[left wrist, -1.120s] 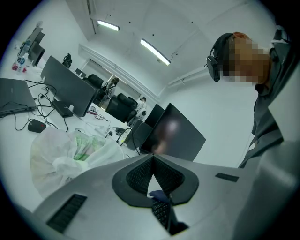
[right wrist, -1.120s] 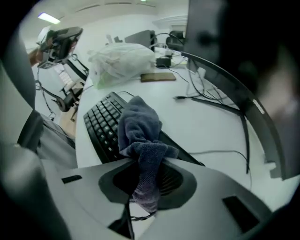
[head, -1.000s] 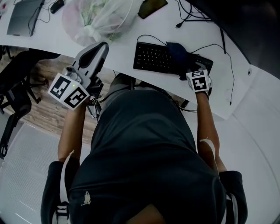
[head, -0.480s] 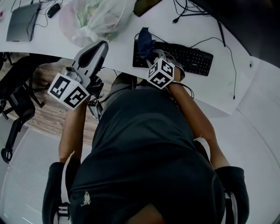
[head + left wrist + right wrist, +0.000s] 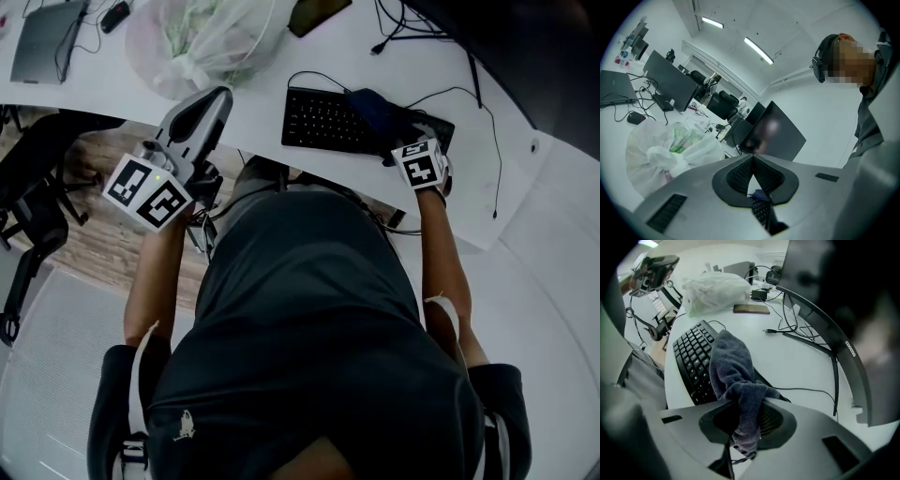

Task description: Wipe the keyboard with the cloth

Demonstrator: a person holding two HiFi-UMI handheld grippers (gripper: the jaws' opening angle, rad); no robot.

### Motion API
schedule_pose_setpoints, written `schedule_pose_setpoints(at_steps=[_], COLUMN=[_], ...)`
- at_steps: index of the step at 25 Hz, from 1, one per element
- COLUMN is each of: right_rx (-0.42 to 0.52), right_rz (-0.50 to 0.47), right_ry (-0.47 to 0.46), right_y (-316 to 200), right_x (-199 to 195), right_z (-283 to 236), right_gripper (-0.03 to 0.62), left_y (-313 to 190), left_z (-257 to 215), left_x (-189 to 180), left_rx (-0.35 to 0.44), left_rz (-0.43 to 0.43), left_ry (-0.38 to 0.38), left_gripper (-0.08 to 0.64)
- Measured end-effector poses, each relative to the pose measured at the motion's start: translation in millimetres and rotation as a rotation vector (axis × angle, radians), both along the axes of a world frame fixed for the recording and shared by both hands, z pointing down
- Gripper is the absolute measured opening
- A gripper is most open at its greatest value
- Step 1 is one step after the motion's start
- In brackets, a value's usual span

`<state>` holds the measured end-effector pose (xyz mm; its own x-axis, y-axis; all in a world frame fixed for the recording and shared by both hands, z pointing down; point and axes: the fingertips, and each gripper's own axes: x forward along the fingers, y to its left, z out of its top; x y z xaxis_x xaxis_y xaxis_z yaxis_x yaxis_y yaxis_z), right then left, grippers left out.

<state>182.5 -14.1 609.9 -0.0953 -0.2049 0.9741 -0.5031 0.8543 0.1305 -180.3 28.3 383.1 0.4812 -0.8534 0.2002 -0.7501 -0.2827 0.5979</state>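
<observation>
Inspecting the desk [image 5: 473,192] from the head view, the keyboard [image 5: 333,122] lies along the near edge and close to it, with the cloth [image 5: 378,110] draped over its right half. The right gripper [image 5: 746,420] is clenched on the cloth's lower end. The fabric bunches between both pads and trails forward onto the keys. The left gripper [image 5: 217,98] hangs off the desk's near edge, left of the keyboard and well apart from it. Its jaws are pressed together at the tips with nothing between them.

Surroundings:
- 1 white plastic bag [image 5: 202,42] sits behind and left of the keyboard.
- 1 dark phone [image 5: 321,14] lies behind the keyboard.
- 1 laptop [image 5: 42,39] is at far left.
- 1 thin cable [image 5: 489,141] loops from the keyboard's right end across the desk.
- 1 office chair [image 5: 33,202] stands below the desk, left of the person.

View differences: the right gripper view shows the grip on the cloth, which the marker cube covers in the head view. It also shows a curved monitor [image 5: 820,315] standing behind and right of the keyboard. The left gripper view alone shows ceiling lights [image 5: 757,49] and further workstations.

Clearance: bare desk runs right of the keyboard to the edge, and a bare strip separates the keyboard from the bag.
</observation>
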Motion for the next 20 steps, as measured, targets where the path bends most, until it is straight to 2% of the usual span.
schedule_pose_setpoints(at_steps=[3, 5, 7, 11, 16, 20], right_rx=[0.030, 0.034, 0.021, -0.010, -0.067, -0.055], right_rz=[-0.104, -0.169, -0.186, -0.155, -0.011, -0.003], right_ry=[0.033, -0.014, -0.090, -0.158, -0.243, -0.221], right_y=[4, 9, 13, 10, -8, -26], right_x=[-38, -72, -98, -108, -94, -90], right_z=[1, -1, -6, -8, -14, -10], right_gripper=[0.083, 0.083, 0.083, 0.083, 0.084, 0.084], left_y=[-8, -12, -15, -18, -28, -38], left_z=[0, 1, 2, 8, 20, 23], left_x=[5, 9, 13, 15, 14, 16], left_rx=[0.000, -0.005, -0.011, -0.032, -0.071, -0.086], left_rz=[0.009, 0.020, 0.027, 0.025, 0.015, 0.000], left_ry=[0.003, 0.001, -0.002, 0.000, 0.011, 0.043], left_gripper=[0.005, 0.005, 0.005, 0.005, 0.005, 0.005])
